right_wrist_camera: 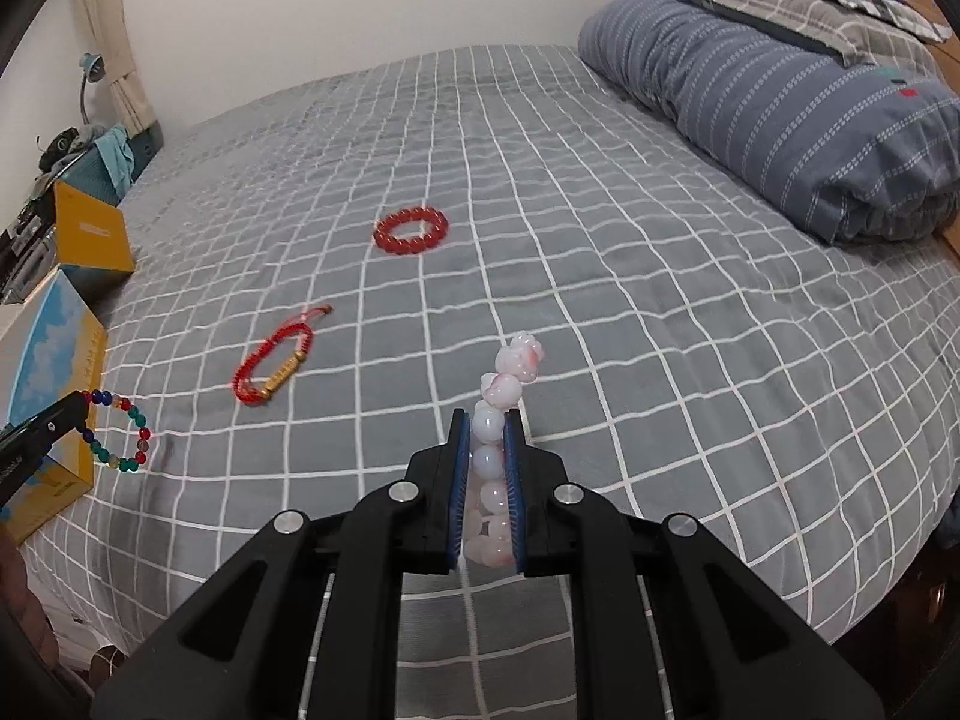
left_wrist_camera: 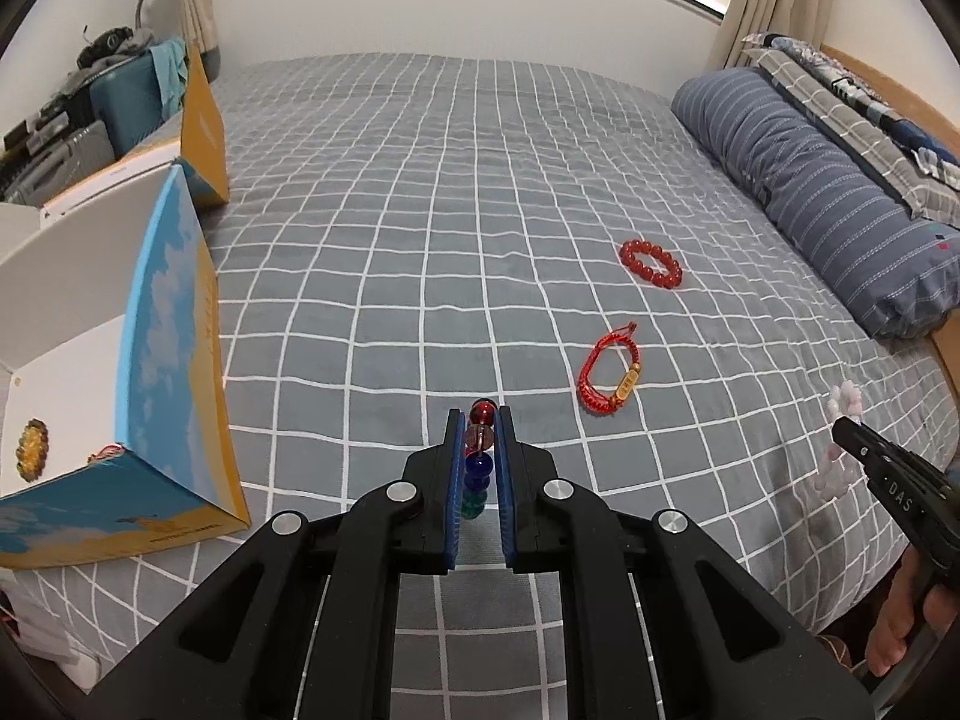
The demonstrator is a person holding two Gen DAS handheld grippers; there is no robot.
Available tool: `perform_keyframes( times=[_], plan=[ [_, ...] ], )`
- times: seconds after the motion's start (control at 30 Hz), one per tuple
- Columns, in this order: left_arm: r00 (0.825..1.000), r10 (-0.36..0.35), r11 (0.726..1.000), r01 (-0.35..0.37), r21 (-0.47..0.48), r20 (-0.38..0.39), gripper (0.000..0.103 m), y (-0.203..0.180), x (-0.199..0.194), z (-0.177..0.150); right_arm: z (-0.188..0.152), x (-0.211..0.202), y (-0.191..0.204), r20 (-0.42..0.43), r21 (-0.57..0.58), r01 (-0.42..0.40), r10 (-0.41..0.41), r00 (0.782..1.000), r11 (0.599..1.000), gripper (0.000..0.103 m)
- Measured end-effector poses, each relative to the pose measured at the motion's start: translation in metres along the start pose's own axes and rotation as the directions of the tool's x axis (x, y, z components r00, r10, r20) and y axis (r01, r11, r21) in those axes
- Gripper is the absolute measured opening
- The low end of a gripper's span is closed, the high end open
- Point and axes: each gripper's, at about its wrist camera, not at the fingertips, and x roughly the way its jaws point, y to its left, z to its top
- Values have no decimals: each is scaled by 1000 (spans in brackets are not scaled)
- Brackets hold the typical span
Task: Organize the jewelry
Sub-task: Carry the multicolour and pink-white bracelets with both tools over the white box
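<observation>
Clamped in the left gripper (left_wrist_camera: pixel 480 420) hangs a multicoloured glass-bead bracelet (left_wrist_camera: pixel 478 462); the right gripper's (right_wrist_camera: pixel 487 420) fingers pinch a pale pink bead bracelet (right_wrist_camera: pixel 501 396) above the grey checked bed (right_wrist_camera: pixel 600 300).

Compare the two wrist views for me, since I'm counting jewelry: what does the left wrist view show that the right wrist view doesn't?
Only the left wrist view looks inside the open box, where a yellow bracelet lies.

Only the right wrist view shows the multicoloured bracelet as a full ring and the pink bracelet clearly.

Both show the red bead bracelet, the red cord bracelet, the checked bedspread and the rolled quilt.
</observation>
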Motion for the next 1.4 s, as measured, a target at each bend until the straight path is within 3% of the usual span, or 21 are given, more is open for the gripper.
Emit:
perform_keyframes(
  times=[0.4,0.8,1.17,1.4],
  plan=[
    [1000,16,1000,-16,-1,24,9,7,-15,5,10,-15,32,17,-20,0,0,1000,1000,11],
    [998,38,999,-38,-15,51,9,29,-38,32,37,-40,86,55,-59,-22,25,998,998,11],
    [992,93,993,-85,-87,84,9,98,-79,56,62,-51,167,71,-132,-76,85,994,988,11],
    [980,163,979,-146,-142,110,9,154,-108,63,71,-55,243,72,-201,-132,149,986,971,11]
  ],
)
